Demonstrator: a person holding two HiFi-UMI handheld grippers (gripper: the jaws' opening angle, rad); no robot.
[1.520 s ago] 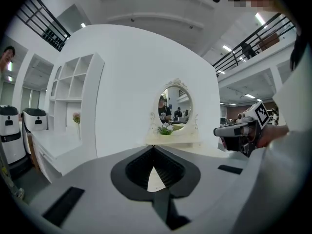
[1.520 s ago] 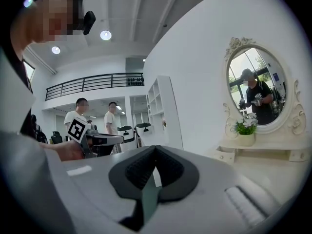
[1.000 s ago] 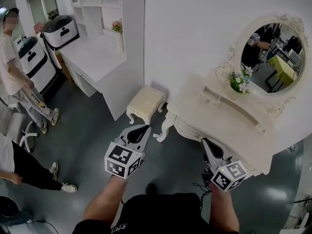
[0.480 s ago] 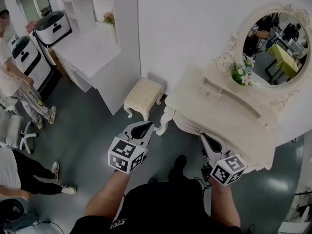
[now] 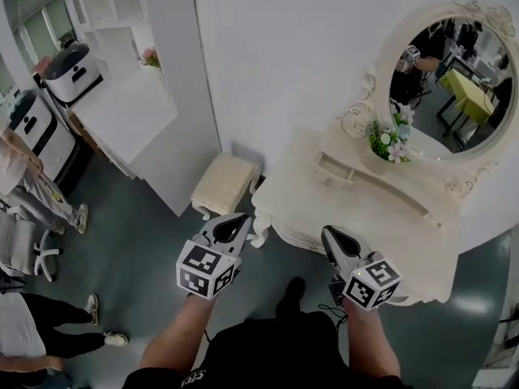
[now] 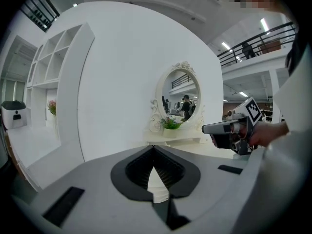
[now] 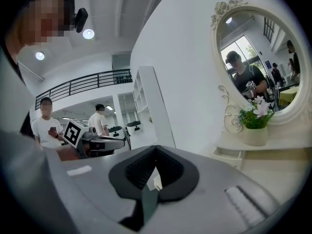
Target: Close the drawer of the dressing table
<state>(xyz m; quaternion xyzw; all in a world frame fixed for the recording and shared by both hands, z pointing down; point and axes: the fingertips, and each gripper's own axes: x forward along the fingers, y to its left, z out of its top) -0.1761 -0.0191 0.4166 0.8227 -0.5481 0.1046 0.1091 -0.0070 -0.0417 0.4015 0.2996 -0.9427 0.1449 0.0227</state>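
The cream dressing table stands against the white wall, with an oval mirror and a flower pot on it. A small drawer in its raised top shelf is pulled out a little; the right gripper view shows this drawer to the right of the jaws. My left gripper hangs over the floor just left of the table's front corner, its jaws shut and empty. My right gripper is at the table's front edge, also shut with nothing in it.
A cream stool sits left of the dressing table by the wall. A white desk with shelves runs along the left. White machines and a person stand at the far left. Grey floor lies below me.
Both grippers have moved forward toward the dressing table, which now sits closer and more central in the head view. The jaws stayed shut.
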